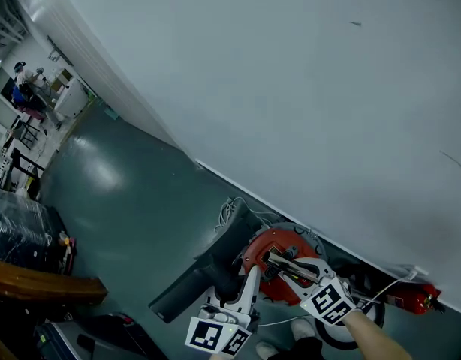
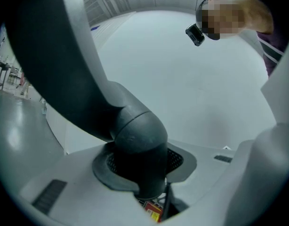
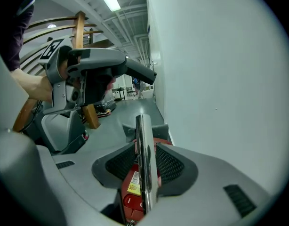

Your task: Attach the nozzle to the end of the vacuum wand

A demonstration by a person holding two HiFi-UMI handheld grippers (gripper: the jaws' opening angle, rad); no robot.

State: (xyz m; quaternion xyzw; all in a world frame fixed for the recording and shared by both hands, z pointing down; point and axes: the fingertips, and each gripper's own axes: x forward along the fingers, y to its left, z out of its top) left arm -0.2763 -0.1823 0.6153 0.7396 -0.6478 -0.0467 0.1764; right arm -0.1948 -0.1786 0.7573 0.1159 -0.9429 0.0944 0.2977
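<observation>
Left gripper (image 2: pixel 143 166): jaws part-way apart and clamped on the nozzle (image 2: pixel 135 135). Both pads bear on its dark round neck, which runs down between them. Past the elbow the nozzle's broad dark body sweeps up and away to the left of the jaw tips. A scrap of red casing with a yellow label shows just below the neck, under the jaws. Right gripper (image 3: pixel 145 166): jaws at a similar medium width, closed on the vacuum wand (image 3: pixel 143 149). This chrome tube stands between the mesh pads with no gap visible on either side. Its free end projects beyond the jaw tips and is bare, so the nozzle is not yet fitted. Directly beneath the right gripper's jaws, behind the wand, sits the red vacuum canister (image 1: pixel 279 250). Its yellow label shows low between the pads in the right gripper view. From the right gripper, the left gripper with its load sits up and to the left, clear of the wand's end. In the head view the two grippers are side by side, close together above the canister, marker cubes toward the camera. A forearm (image 1: pixel 384 340) leads back from the right one. The white wall (image 1: pixel 305 73) rises just beyond and to the right of the right gripper's tips. The grey-green floor (image 1: pixel 125 193) stretches away beyond the left gripper.
</observation>
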